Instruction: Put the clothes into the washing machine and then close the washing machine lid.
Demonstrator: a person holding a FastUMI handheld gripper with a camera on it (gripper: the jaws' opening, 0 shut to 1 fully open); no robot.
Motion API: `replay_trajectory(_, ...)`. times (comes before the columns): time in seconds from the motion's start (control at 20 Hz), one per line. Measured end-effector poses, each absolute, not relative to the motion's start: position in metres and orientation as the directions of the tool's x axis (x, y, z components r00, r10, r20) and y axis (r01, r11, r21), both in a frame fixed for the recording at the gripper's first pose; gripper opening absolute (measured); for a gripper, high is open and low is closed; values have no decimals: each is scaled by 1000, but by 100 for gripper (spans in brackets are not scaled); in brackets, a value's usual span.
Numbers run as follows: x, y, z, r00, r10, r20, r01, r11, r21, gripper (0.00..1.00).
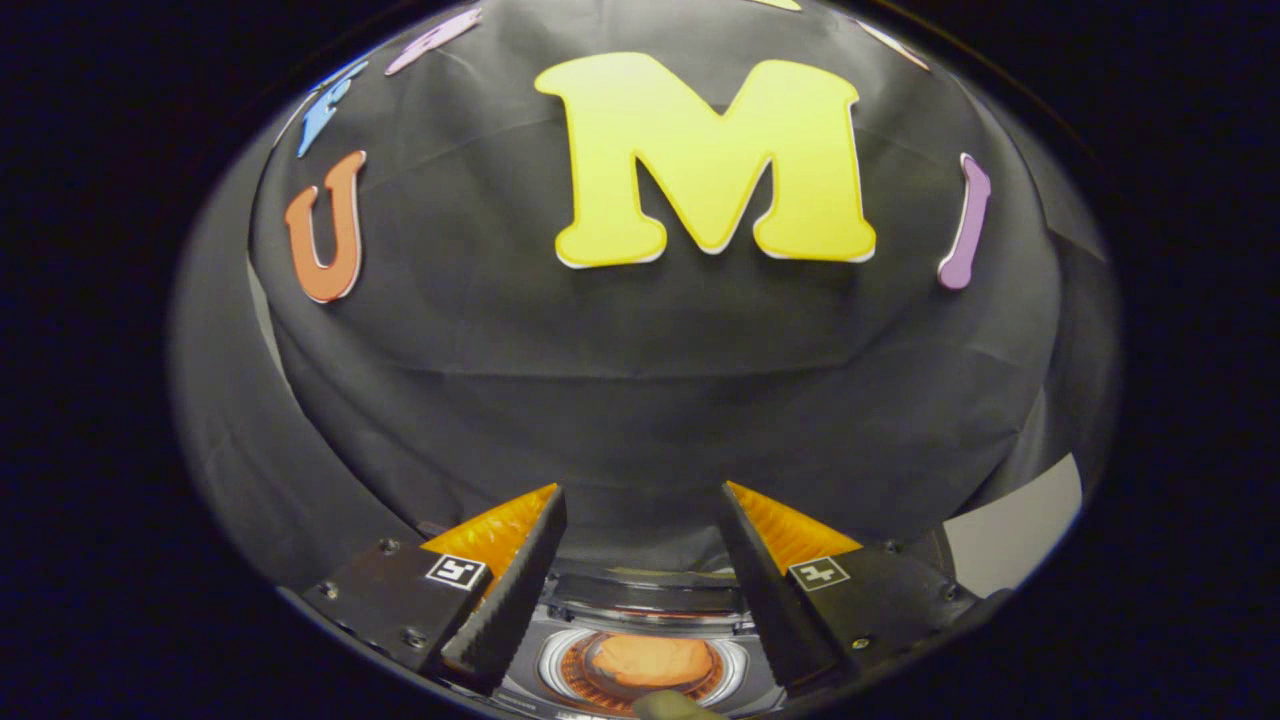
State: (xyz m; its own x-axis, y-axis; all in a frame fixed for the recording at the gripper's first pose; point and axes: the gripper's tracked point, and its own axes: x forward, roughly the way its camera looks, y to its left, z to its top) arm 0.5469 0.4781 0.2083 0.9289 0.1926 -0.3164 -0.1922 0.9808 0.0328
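My gripper (640, 500) is open, its two fingers spread wide with nothing between them. It is raised and points at the booth's black cloth wall. Low down between the fingers sits a small washing machine (640, 665) with its lid up. Its round drum opening holds an orange piece of clothing (652, 660). The raised lid (645, 592) shows as a dark band behind the drum. An olive-coloured bit of something (672, 706) pokes in just below the drum; I cannot tell what it is.
A pale grey surface (1015, 525) shows to the right, beyond the right finger. The black cloth wall hangs close behind the washing machine.
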Motion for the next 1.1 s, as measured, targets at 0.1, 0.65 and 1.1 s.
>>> replay_trajectory(0.1, 559, 472, 193, 924, 149, -351, -140, 989, 52, 95)
replay_trajectory(0.65, 578, 468, 156, 939, 58, -339, -54, 998, 20, 95)
replay_trajectory(1.1, 558, 467, 154, 958, 78, -275, -78, 997, 12, 95)
